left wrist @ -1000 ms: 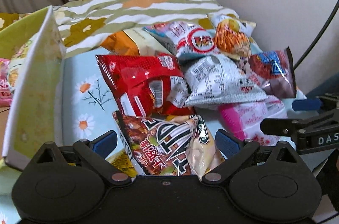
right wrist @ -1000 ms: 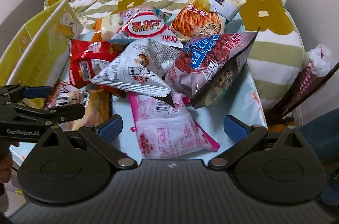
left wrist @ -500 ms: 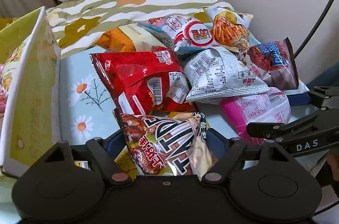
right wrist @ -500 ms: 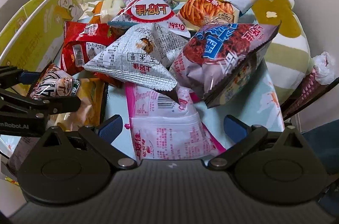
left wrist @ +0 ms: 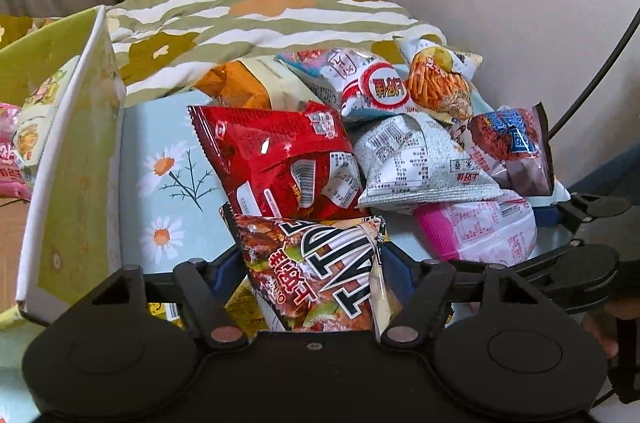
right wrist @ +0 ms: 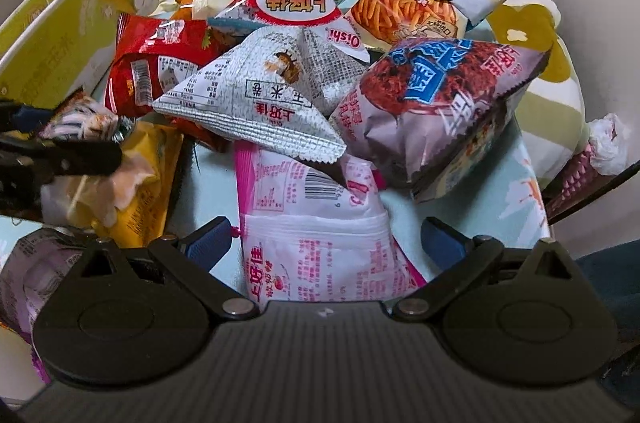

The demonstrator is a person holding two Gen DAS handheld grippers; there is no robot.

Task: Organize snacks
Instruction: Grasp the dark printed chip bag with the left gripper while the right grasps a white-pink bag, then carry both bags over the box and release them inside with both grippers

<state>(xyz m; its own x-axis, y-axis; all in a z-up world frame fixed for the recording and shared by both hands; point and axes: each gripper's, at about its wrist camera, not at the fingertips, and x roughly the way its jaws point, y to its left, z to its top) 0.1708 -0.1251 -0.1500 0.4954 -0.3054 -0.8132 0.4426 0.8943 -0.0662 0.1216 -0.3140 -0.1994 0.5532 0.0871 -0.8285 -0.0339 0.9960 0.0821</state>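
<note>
**A:** Two grippers were over the pile, each with its own bag. Which was further along?

**B:** The left gripper [left wrist: 312,263]. Its jaws had just been closing, and the brown bag with big black-and-white letters [left wrist: 320,271] stood between the blue pads, which looked pressed against its sides. The bag's long axis ran away from the jaws, toward the red bag [left wrist: 280,163] behind it.

**A:** And the right gripper [right wrist: 326,237]?

**B:** Its jaws stood wide apart. The pink bag [right wrist: 316,223] lay straight ahead between them, lengthwise along the fingers, its far end tucked under the grey bag [right wrist: 260,99]. The left pad sat just at the bag's edge; the right pad was clear of it.

**A:** Any writing legible?

**B:** "Oishi" on the red-and-white bag [right wrist: 296,7], upside down to the camera. Chinese characters on the grey and pink bags. The brown bag's large letters I couldn't read with confidence.

**A:** Where would the bags go?

**B:** Probably the yellow-green box [left wrist: 72,159] on the left, nearer the left gripper.
</note>
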